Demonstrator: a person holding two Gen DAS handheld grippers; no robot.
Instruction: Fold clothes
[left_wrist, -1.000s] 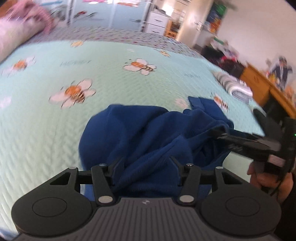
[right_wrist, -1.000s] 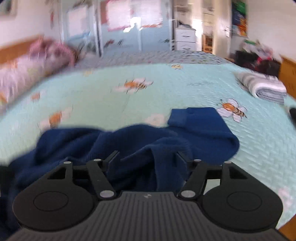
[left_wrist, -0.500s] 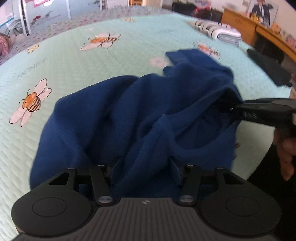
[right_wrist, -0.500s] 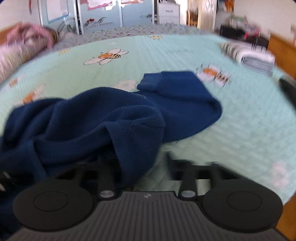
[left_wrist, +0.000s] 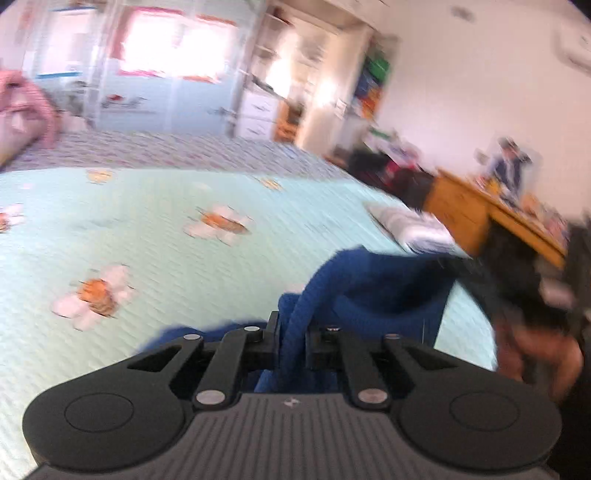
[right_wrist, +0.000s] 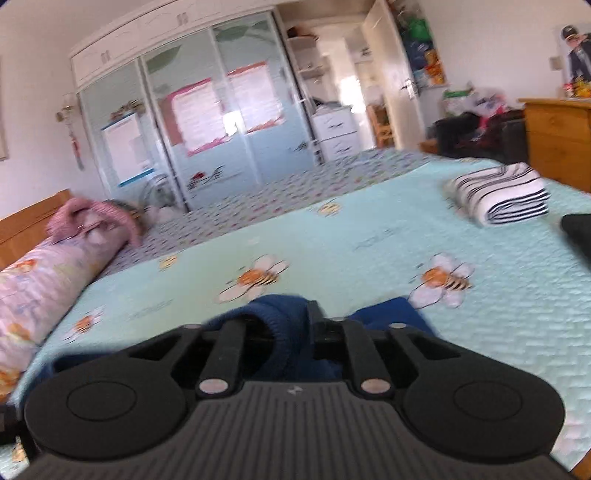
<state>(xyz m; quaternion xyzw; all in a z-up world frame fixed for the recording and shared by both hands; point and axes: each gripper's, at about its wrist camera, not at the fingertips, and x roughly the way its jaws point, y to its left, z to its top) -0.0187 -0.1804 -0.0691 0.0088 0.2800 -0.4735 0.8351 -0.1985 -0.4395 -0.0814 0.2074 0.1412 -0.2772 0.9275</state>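
On the mint-green bee-print bedspread (right_wrist: 369, 236), a dark blue knit sweater (left_wrist: 384, 291) is gathered at the near edge, lifted off the cover between two hand-held grippers. In the left wrist view the left gripper (left_wrist: 291, 339) sits at 6 o'clock with its jaws closing, and a rope-like fold of the sweater runs straight up between the pads, which pinch it. From there the cloth stretches toward 3 o'clock, where the right gripper (left_wrist: 461, 266) shows as a dark blur at the far end of the fabric, with the person's hand (left_wrist: 535, 354) below it. This view is heavily smeared, so finer detail there cannot be told.

In the right wrist view the right gripper (right_wrist: 310, 328) is at 6 o'clock; its jaws are opening, yet a ribbed hem of the sweater (right_wrist: 280, 325) is bunched between the fingers and appears caught by them. More blue cloth spreads just beyond, toward 5 o'clock.

Toward 2 o'clock in that view lies a folded striped garment (right_wrist: 502, 195), well apart from the sweater. At 9 o'clock a floral bolster pillow (right_wrist: 40, 277) lies along the bed's edge, with a pink garment (right_wrist: 92, 218) at its far end. A wardrobe with sliding glass doors (right_wrist: 192, 129) stands at 12 o'clock, and a wooden dresser (right_wrist: 557, 136) at 2 o'clock.
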